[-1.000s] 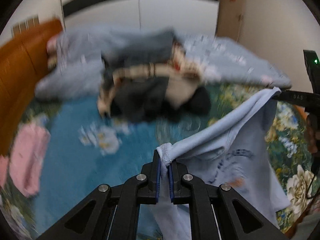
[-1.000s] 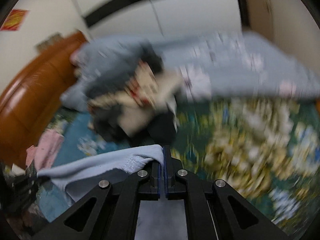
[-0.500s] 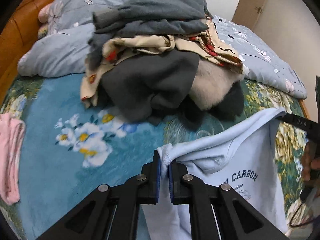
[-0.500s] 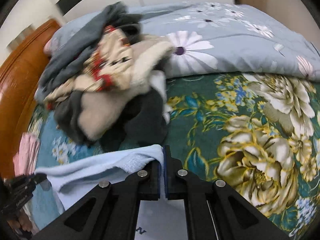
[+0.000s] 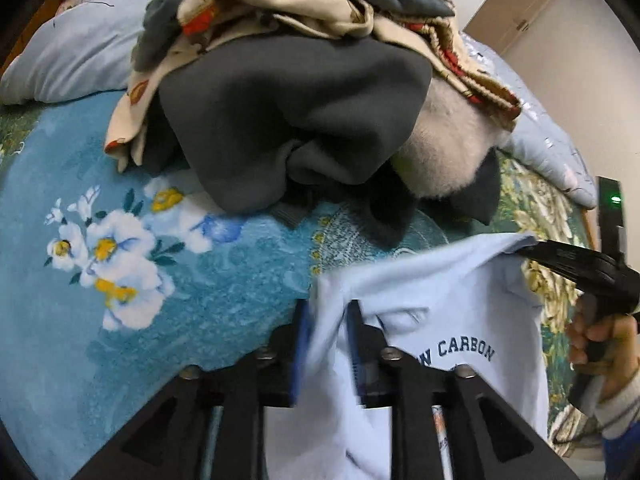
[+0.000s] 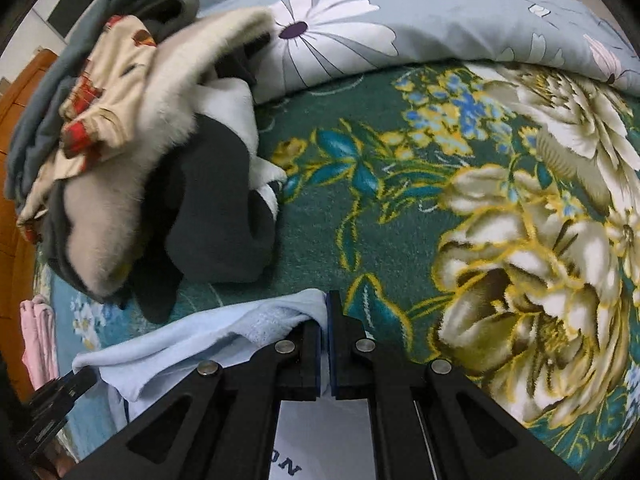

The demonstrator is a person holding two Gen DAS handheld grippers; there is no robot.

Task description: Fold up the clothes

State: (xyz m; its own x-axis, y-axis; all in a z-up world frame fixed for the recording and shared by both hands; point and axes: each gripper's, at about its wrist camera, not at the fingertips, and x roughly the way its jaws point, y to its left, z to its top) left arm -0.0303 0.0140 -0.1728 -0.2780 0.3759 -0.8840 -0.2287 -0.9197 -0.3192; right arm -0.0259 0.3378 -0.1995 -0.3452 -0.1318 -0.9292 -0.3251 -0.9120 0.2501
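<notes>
A light blue sweatshirt (image 5: 452,320) with dark "CARBON" lettering is stretched between my two grippers over the bed. My left gripper (image 5: 327,316) has its jaws parted, with the sweatshirt's corner lying loose between them. My right gripper (image 6: 327,312) is shut on the sweatshirt's other corner (image 6: 280,316); it also shows at the right of the left wrist view (image 5: 536,250). The left gripper's tip shows at the lower left of the right wrist view (image 6: 76,380).
A pile of unfolded clothes (image 5: 296,92), grey, cream and patterned, lies just beyond the sweatshirt on the floral bedspread (image 6: 400,220). A pale blue flowered duvet (image 6: 400,20) lies behind. A pink garment (image 6: 36,340) lies by the wooden headboard (image 6: 16,120).
Both grippers have dropped towards the bed and closer to the clothes pile. The left gripper's jaws have opened from shut on the sweatshirt corner. The right gripper stays shut.
</notes>
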